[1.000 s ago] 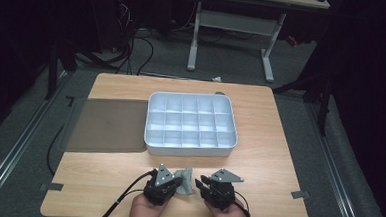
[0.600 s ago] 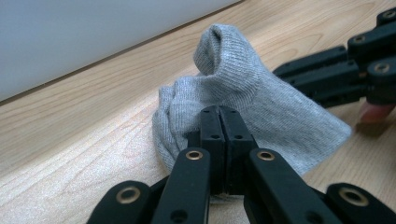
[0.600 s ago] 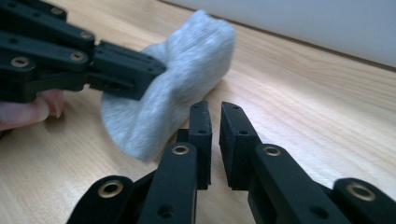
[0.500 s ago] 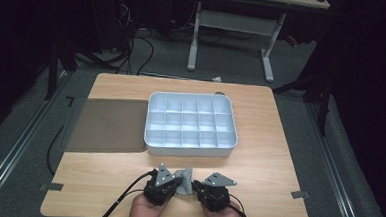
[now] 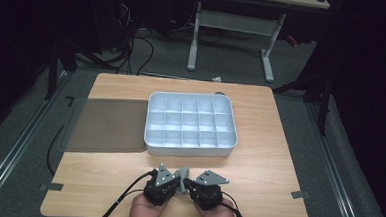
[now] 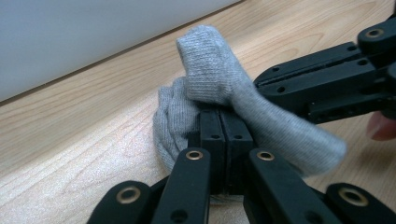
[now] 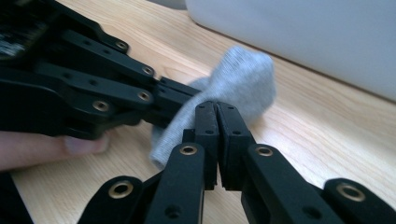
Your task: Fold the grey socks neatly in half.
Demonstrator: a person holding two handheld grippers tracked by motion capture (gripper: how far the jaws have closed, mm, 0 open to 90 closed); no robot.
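Observation:
A small grey knitted sock (image 5: 181, 174) is bunched just above the wooden table (image 5: 258, 162) near its front edge, held between my two grippers. My left gripper (image 5: 175, 183) is shut, and the sock (image 6: 205, 70) folds up and over its jaw tips. My right gripper (image 5: 187, 184) has just been closing. Its jaws are now pressed together on a fold of the sock (image 7: 245, 77). In the left gripper view the right gripper (image 6: 261, 91) reaches in from the right into the fabric. The right gripper view has the left gripper (image 7: 161, 95) coming in from the left.
A white tray (image 5: 190, 149) with several empty compartments stands just beyond the grippers at mid table. A dark mat (image 5: 107, 124) lies to its left. Cables trail off the front edge. A fingertip (image 7: 79, 145) rests near the sock.
My right gripper has moved left toward the left gripper and its jaws have closed on the sock. The left gripper has kept still.

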